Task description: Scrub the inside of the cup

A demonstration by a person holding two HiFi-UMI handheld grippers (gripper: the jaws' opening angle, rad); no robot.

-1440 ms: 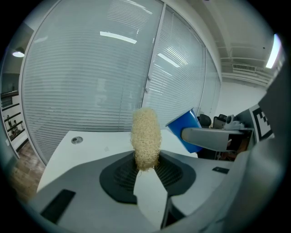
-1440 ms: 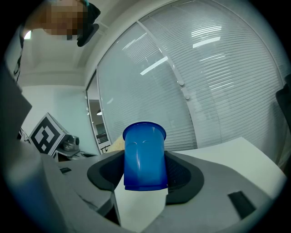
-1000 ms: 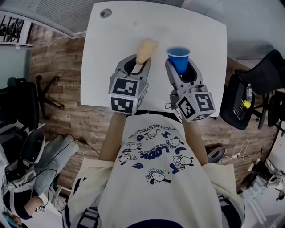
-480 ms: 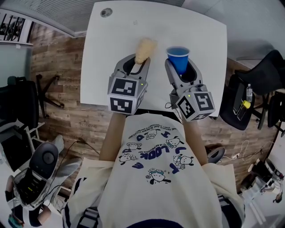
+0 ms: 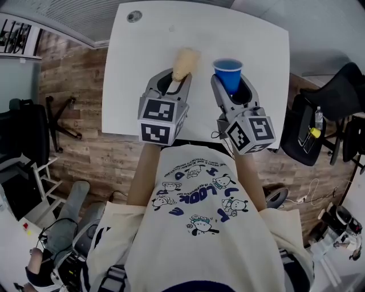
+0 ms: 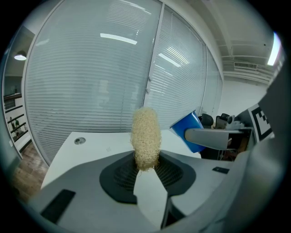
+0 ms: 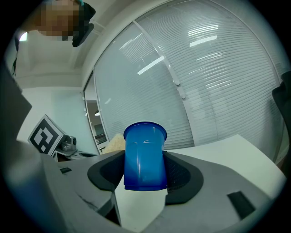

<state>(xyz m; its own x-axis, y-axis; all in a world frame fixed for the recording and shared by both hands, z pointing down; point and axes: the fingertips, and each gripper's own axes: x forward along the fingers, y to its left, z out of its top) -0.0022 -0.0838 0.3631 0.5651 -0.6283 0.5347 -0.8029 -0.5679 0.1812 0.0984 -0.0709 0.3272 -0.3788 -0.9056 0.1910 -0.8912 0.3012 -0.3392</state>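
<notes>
My right gripper [image 5: 232,85] is shut on a blue plastic cup [image 5: 228,74], held above the white table [image 5: 148,63] with its mouth up and away from me. In the right gripper view the cup [image 7: 144,155] fills the space between the jaws, pads against both sides. My left gripper [image 5: 178,80] is shut on the lower end of a pale loofah scrubber [image 5: 186,63], which sticks out beyond the fingertips. The scrubber [image 6: 145,138] stands upright in the left gripper view, with the cup [image 6: 190,130] a short way to its right, apart from it.
A small round grommet [image 5: 134,16] sits in the table's far left corner. Black office chairs stand to the right [image 5: 333,108] and left [image 5: 25,131] of the table on the wood floor. A glass wall with blinds lies beyond the table.
Both grippers, the cup and the scrubber stay where they were. Only a person in the lower left background has shifted.
</notes>
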